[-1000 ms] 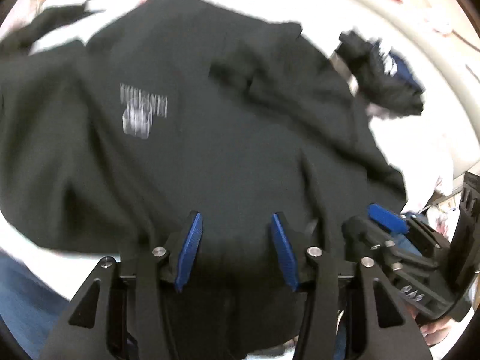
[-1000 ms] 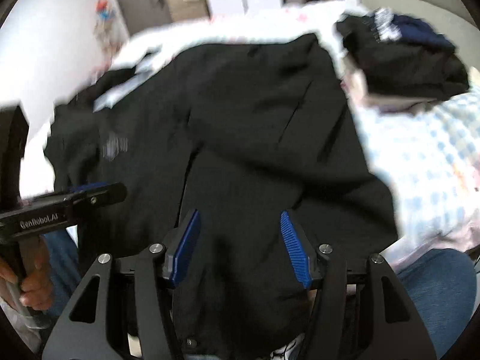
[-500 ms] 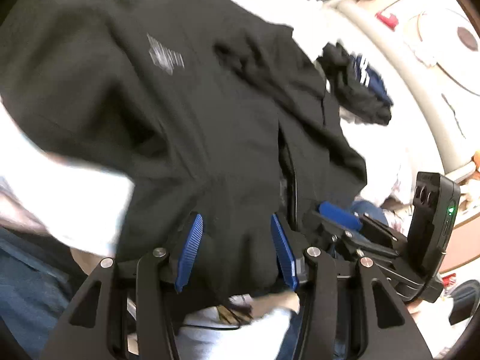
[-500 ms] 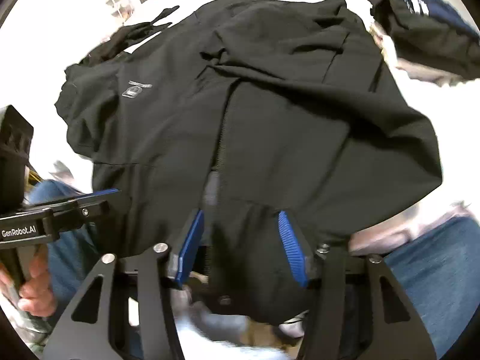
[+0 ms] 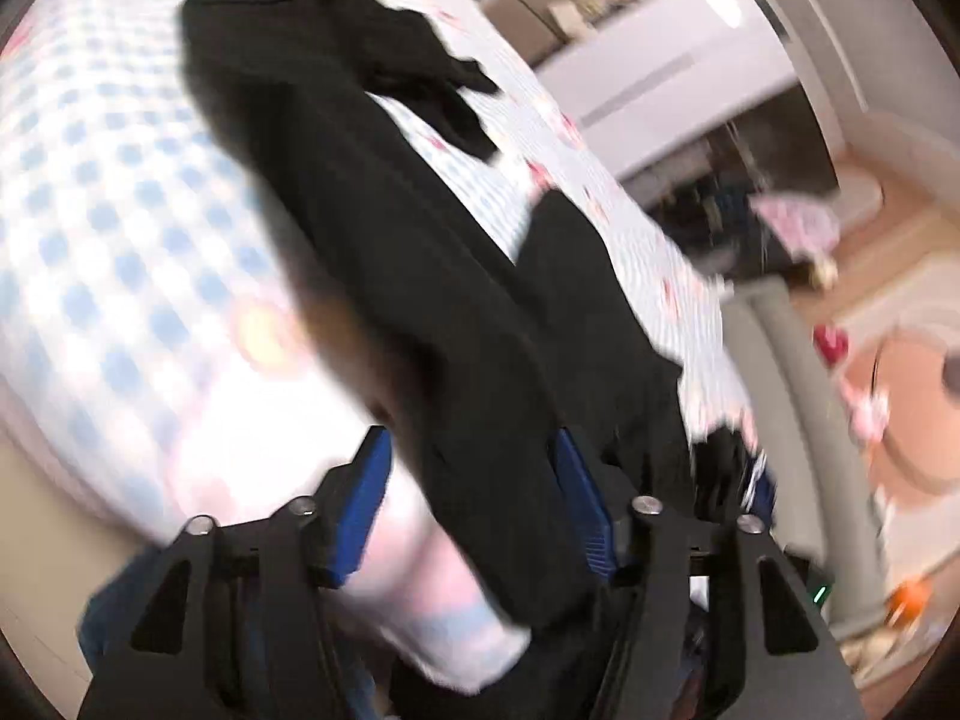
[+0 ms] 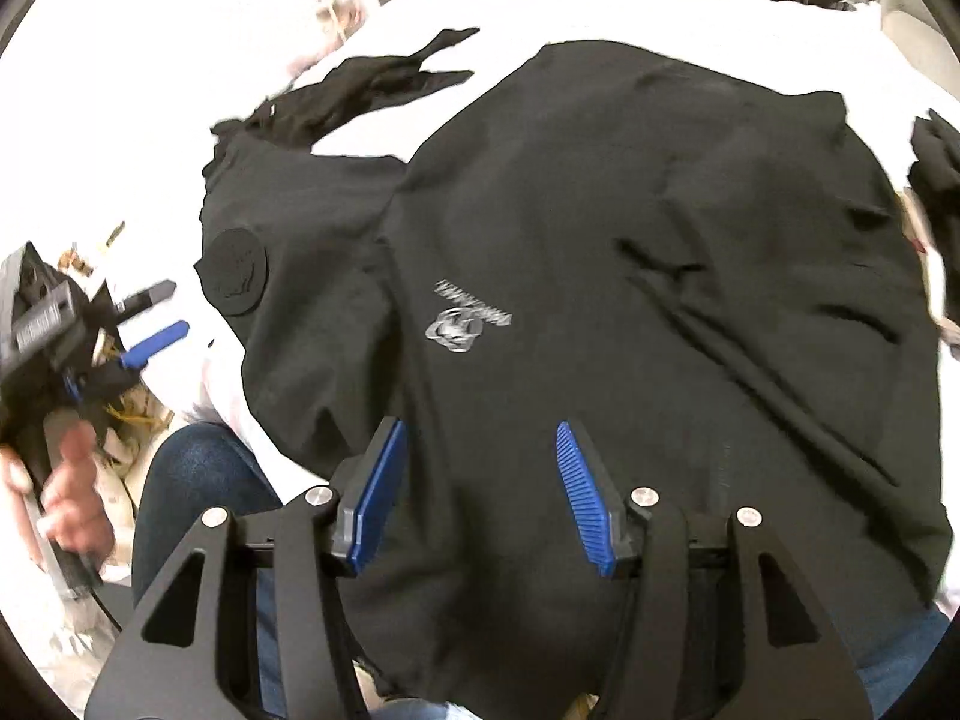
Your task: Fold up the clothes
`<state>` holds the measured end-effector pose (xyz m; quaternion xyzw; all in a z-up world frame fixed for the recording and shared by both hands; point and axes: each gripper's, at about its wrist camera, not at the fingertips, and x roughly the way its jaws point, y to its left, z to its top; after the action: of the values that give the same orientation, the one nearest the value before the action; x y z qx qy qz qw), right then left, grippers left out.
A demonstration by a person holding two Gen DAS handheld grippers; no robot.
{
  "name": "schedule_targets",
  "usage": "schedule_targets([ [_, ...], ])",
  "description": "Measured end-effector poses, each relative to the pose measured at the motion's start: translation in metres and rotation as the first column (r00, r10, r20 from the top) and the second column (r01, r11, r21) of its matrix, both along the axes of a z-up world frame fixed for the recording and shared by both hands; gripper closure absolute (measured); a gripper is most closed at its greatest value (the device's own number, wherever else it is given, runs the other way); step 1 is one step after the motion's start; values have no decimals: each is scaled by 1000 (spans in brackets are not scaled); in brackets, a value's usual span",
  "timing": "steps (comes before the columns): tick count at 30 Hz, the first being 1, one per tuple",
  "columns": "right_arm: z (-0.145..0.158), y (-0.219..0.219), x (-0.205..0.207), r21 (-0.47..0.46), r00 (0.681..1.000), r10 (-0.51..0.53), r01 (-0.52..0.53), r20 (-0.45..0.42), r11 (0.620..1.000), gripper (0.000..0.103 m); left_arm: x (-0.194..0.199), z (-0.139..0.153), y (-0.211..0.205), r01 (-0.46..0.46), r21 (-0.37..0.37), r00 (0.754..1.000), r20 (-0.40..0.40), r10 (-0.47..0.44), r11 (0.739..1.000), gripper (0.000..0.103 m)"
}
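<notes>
Left wrist view: the left gripper (image 5: pixel 468 492) has just been opening; its jaws stand spread, a strip of the black jacket (image 5: pixel 420 276) running between them and brushing the right pad, unpinched. The cloth stretches away toward the upper left over the checked bed (image 5: pixel 90 210).

Right wrist view: the right gripper (image 6: pixel 480 492) has jaws half spread over the jacket's near hem; whether they pinch it is unclear. The jacket lies flat on the bed, logo (image 6: pixel 465 324) facing up.

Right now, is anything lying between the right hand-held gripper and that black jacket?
Nothing visible. The black jacket already lies between the fingers of the right hand-held gripper, spread over the white bed cover.
</notes>
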<state>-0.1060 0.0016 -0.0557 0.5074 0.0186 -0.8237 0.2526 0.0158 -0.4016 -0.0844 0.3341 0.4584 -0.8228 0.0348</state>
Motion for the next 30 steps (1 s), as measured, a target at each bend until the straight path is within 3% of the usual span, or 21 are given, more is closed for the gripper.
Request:
schedule_targets([
  [5, -13, -15, -14, 0, 999, -29, 29, 36, 1000, 49, -27, -30, -54, -90, 93, 996, 1, 90, 992, 34],
  [7, -11, -12, -22, 15, 999, -38, 37, 30, 999, 49, -43, -44, -69, -94, 159, 995, -11, 97, 983, 24],
  [8, -9, -8, -25, 17, 999, -49, 48, 23, 999, 49, -55, -53, -74, -89, 188, 996, -4, 91, 978, 24],
  [9, -7, -2, -29, 14, 998, -66, 65, 23, 998, 49, -66, -60, -76, -91, 196, 996, 17, 90, 976, 26],
  [10, -5, 4, -33, 8, 996, -85, 85, 26, 996, 49, -76, -64, -78, -101, 191, 995, 40, 95, 976, 39],
  [11, -3, 11, -37, 2, 994, -105, 105, 30, 994, 49, -85, -64, -81, -106, 161, 994, 51, 99, 981, 56],
  [12, -1, 19, -42, 0, 992, -126, 126, 32, 992, 49, -93, -57, -81, -100, 105, 994, 55, 94, 989, 91],
  [13, 1, 28, -46, 2, 989, -147, 147, 33, 989, 49, -102, -42, -80, -88, 20, 994, 62, 86, 996, 99],
  [14, 2, 37, -51, 3, 985, -169, 169, 34, 986, 49, -108, -25, -76, -79, -60, 995, 58, 82, 995, 100],
  [16, 7, 60, -56, -9, 974, -222, 222, 35, 975, 49, -121, 22, -54, -47, -255, 998, 16, 53, 966, 101],
  [17, 10, 71, -57, -20, 968, -247, 248, 35, 969, 49, -130, 48, -24, 13, -390, 1000, 2, -13, 921, 101],
  [19, 20, 96, -59, -55, 954, -298, 299, 26, 953, 49, -148, 96, 39, 123, -624, 988, 5, -154, 772, 101],
  [21, 34, 116, -58, -72, 943, -332, 330, -10, 941, 49, -154, 102, 121, 279, -715, 935, 50, -351, 641, 101],
  [23, 52, 137, -54, -82, 927, -369, 364, -69, 928, 49, -160, 105, 203, 412, -780, 841, 126, -526, 472, 100],
  [25, 68, 161, -50, -83, 903, -413, 405, -118, 911, 49, -158, 65, 286, 572, -765, 699, 265, -664, 297, 91],
  [27, 75, 180, -47, -93, 887, -445, 436, -127, 895, 45, -163, 23, 326, 679, -696, 615, 367, -698, 232, 82],
  [28, 76, 187, -46, -99, 887, -447, 438, -117, 894, 44, -164, 0, 338, 729, -647, 584, 414, -698, 226, 72],
  [30, 74, 190, -44, -89, 901, -421, 413, -100, 906, 44, -164, -33, 347, 778, -580, 560, 463, -687, 243, 56],
])
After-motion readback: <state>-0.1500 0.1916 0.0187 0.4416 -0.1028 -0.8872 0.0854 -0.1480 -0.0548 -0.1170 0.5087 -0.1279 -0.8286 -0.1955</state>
